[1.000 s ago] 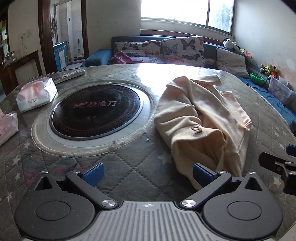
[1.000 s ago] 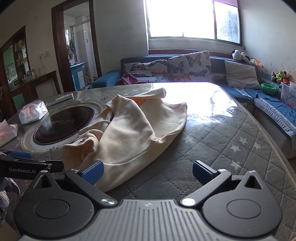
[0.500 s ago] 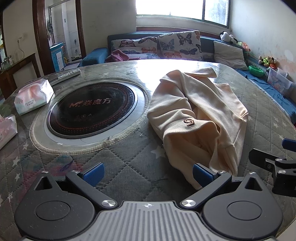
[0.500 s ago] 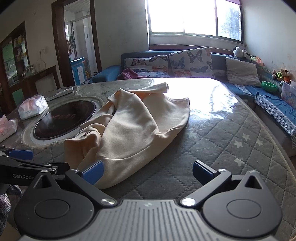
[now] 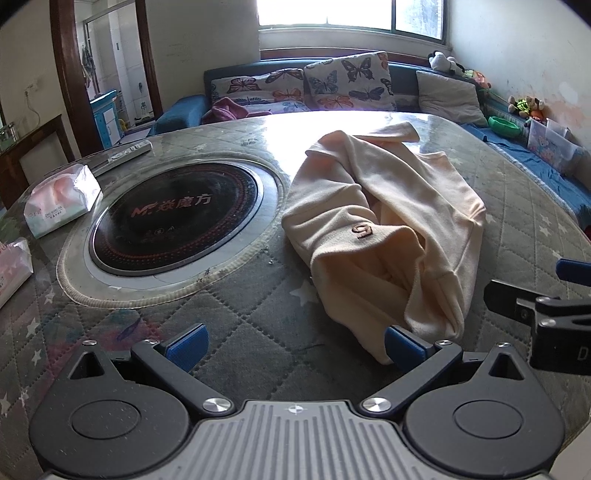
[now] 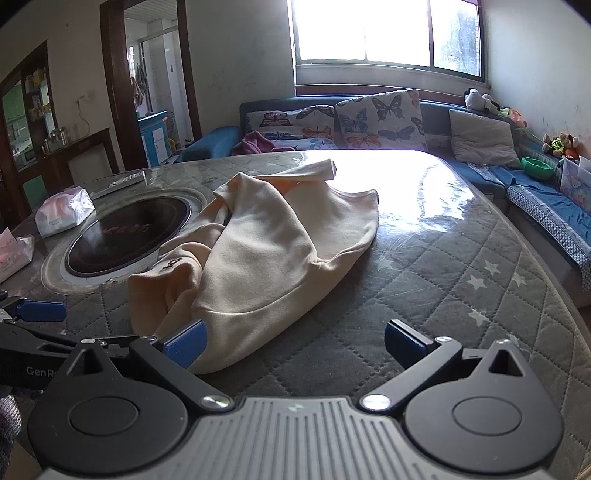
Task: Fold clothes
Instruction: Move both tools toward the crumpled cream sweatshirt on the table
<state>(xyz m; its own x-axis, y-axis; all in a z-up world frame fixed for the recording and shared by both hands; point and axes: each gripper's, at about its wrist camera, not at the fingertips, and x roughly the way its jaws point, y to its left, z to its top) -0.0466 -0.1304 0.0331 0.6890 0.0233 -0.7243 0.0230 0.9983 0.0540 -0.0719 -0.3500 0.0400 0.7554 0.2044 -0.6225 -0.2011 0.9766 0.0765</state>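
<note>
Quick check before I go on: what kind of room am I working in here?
Most likely a home living or dining room. A sofa with butterfly cushions sits under the window, and the cream garment lies on a quilted round table with a built-in cooktop.

Each unit, the left gripper (image 5: 293,343) and the right gripper (image 6: 293,341), has a ribbed grey centre plate at 6 o'clock bearing a small crosshair mark, flanked by two black housings with round disc covers and triangular cut-outs. Two black link arms, each pinned by a silver screw, run outward to fingers (image 5: 186,343) tipped with blue pads. In the right wrist view, the black body at 9 o'clock carries white "GenR" lettering, cut off, and a patch of grey knitted fabric shows at 8 o'clock.
</note>
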